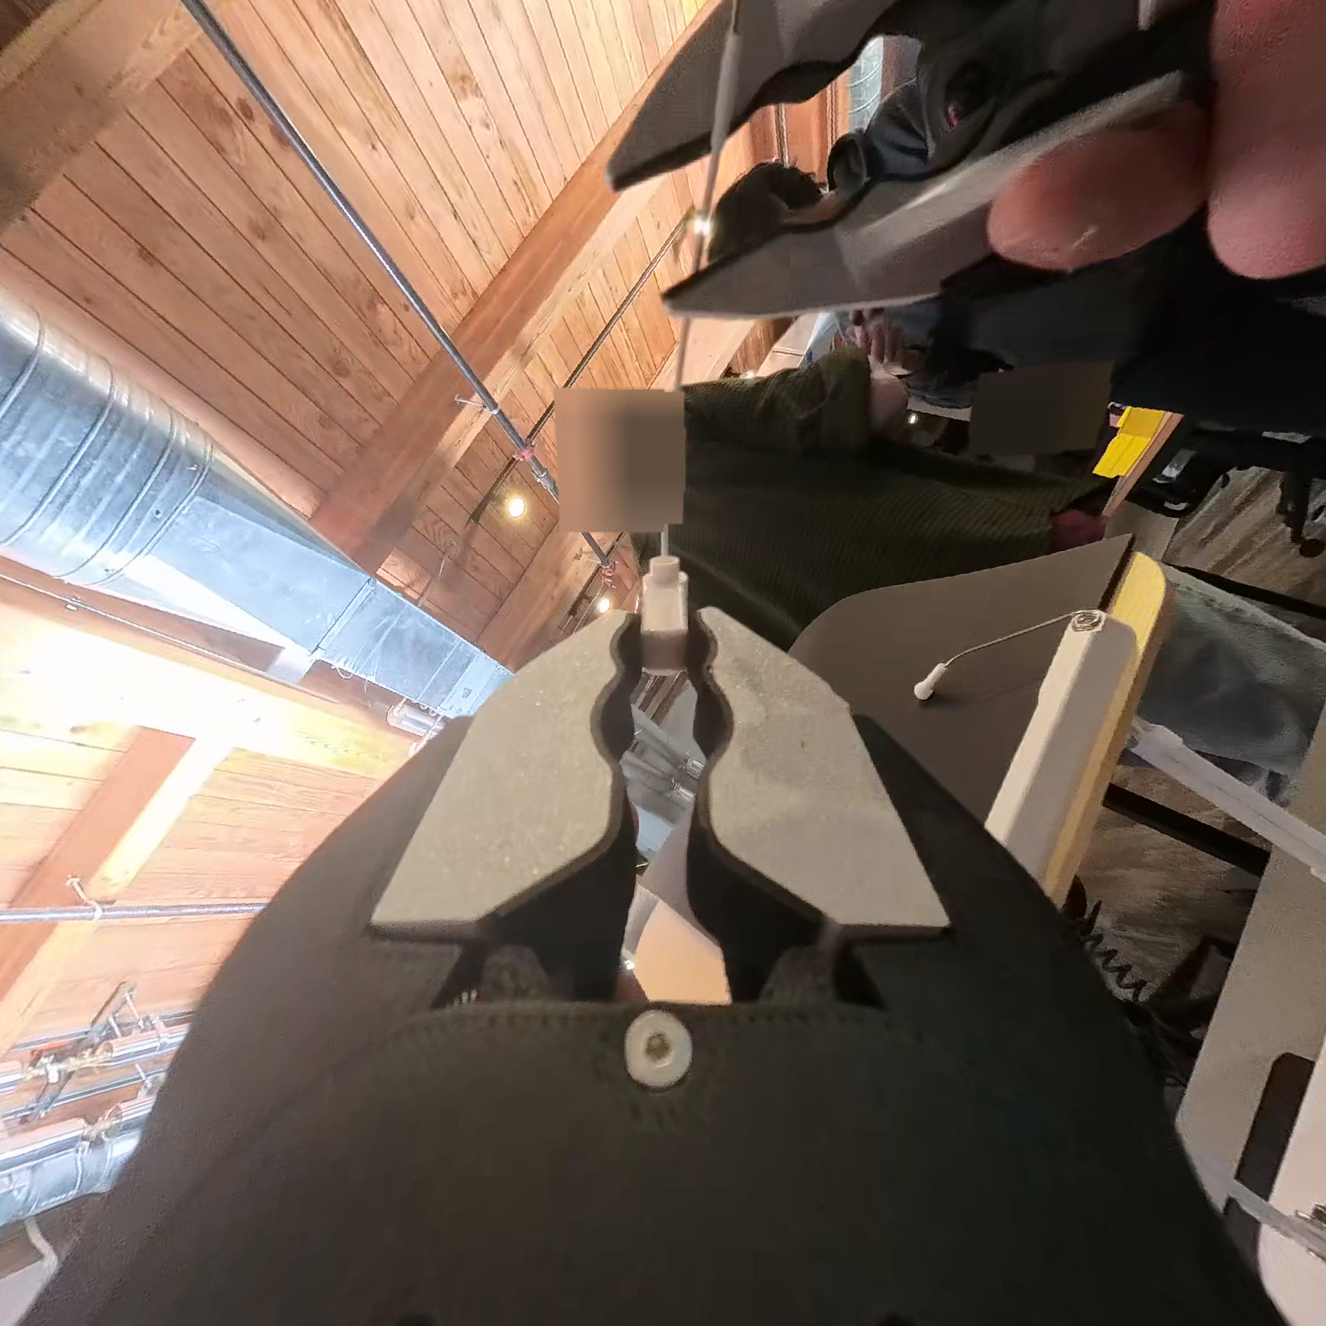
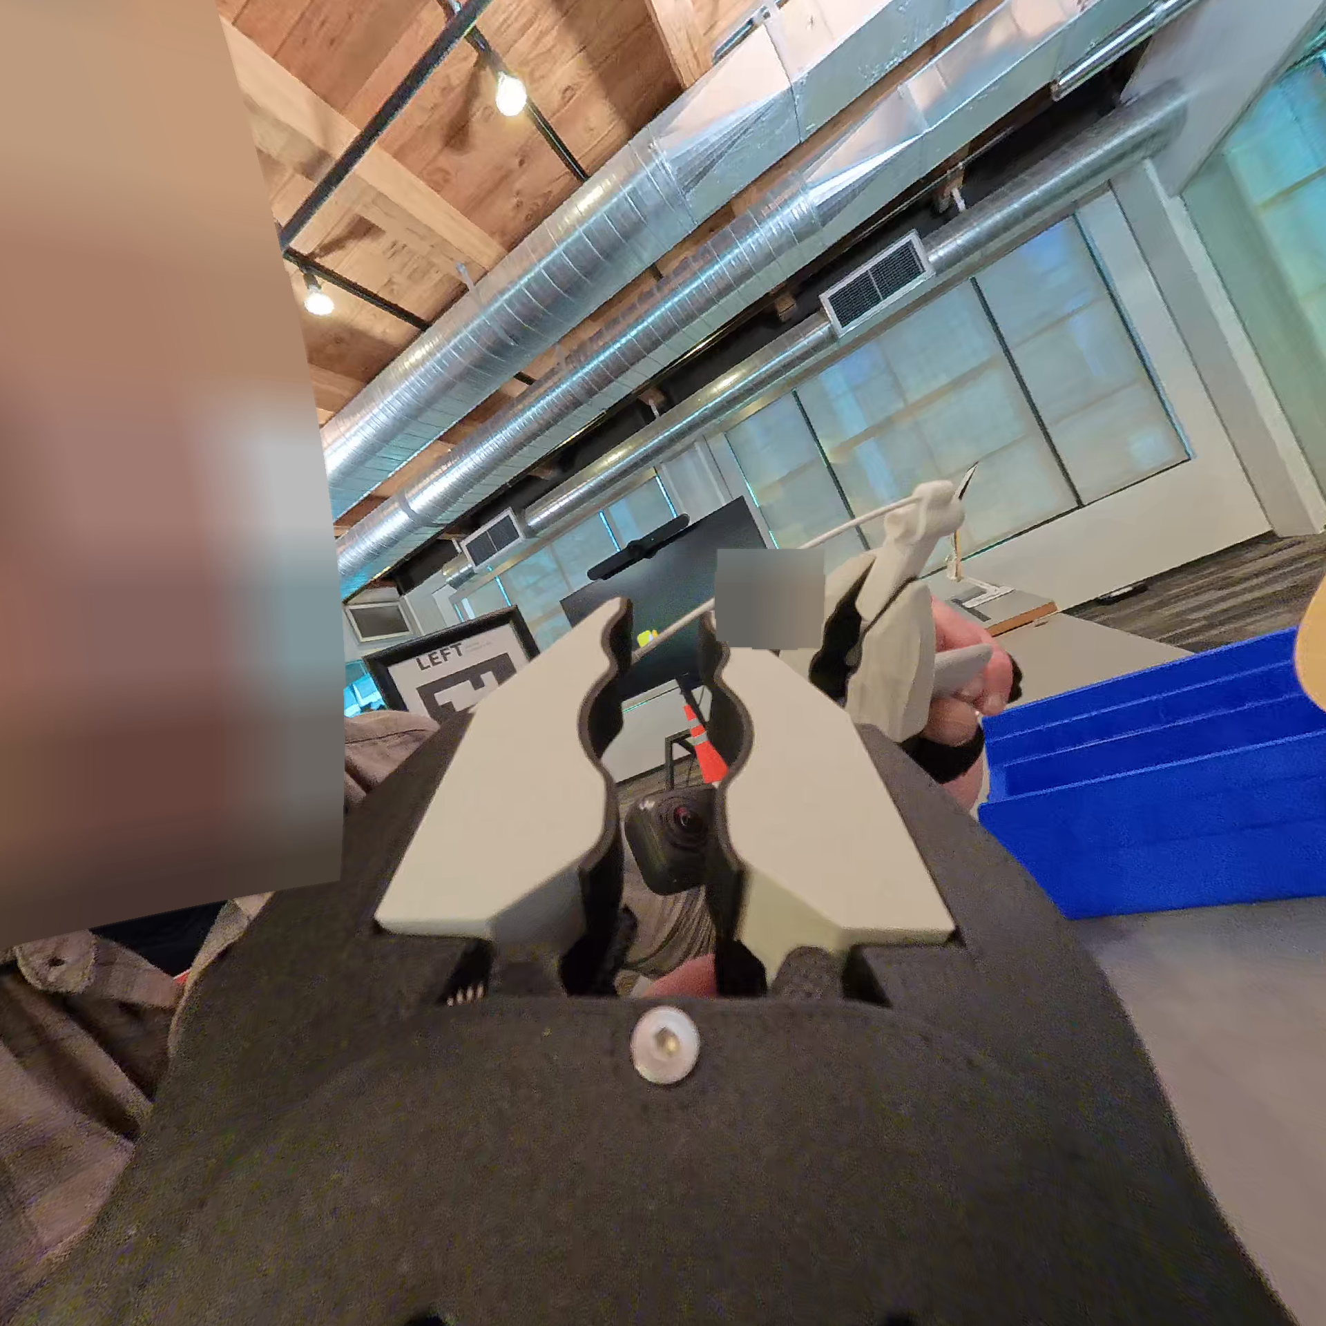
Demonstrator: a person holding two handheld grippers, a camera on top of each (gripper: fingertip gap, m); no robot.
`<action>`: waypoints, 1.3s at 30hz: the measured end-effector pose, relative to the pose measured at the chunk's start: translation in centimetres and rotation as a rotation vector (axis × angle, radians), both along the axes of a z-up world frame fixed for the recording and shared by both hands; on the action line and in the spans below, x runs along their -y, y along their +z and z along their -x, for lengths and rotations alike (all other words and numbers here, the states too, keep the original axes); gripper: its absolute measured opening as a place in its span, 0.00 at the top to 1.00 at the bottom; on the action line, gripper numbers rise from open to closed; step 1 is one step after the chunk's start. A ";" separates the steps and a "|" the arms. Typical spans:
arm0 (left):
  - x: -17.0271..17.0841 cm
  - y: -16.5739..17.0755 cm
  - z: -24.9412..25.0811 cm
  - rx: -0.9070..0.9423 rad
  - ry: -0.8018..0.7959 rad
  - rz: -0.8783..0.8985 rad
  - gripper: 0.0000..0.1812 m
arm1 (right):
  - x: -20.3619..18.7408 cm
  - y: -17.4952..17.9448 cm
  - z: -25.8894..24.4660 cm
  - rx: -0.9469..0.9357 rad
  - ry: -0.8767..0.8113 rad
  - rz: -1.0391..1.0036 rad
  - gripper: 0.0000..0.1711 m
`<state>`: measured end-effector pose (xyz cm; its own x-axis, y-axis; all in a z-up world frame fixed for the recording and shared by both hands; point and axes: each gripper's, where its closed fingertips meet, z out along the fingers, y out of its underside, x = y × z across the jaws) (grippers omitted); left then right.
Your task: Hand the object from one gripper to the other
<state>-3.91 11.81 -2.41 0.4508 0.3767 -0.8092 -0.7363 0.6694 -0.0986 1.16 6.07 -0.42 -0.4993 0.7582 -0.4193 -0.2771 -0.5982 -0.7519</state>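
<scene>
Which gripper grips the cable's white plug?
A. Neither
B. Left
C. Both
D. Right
B: the left gripper's fingertips pinch the white plug, while the right gripper stands open around the thin cable farther up.

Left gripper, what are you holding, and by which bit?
The left gripper pinches a small white plug by its base, between its fingertips. Its thin cable runs up through the open right gripper.

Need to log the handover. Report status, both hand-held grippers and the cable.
Left hand-held gripper shut on white cable plug. Right hand-held gripper open, cable crossing its fingertips, not clamped. Cable runs clear between them; nothing in the way.
</scene>
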 end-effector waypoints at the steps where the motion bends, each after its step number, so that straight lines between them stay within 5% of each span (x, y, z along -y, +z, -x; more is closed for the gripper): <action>1: 0.0 -0.1 -0.1 0.000 -0.003 0.002 0.94 | 0.0 0.2 -0.2 -0.012 0.000 -0.002 0.92; 12: 0.4 -0.2 -0.6 0.003 -0.067 0.055 0.94 | -0.2 -0.5 0.1 0.029 -0.088 -0.089 1.00; 23: 0.5 -2.4 -3.6 0.057 -0.339 0.532 0.93 | -1.9 0.3 -0.4 0.046 -0.495 -0.386 1.00; 30: 1.2 -4.1 -5.6 0.050 -0.439 0.803 0.93 | -2.9 -0.8 0.0 0.100 -0.605 -0.503 1.00; 39: 1.2 -5.1 -5.3 0.009 -0.446 0.945 0.94 | -3.6 -2.0 -0.8 0.207 -0.590 -0.561 1.00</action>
<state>1.42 10.62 -7.55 0.4005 -0.6102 -0.6835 -0.4378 0.5279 -0.7278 1.92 9.66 -2.39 0.0901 0.9942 0.0586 -0.2514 0.0797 -0.9646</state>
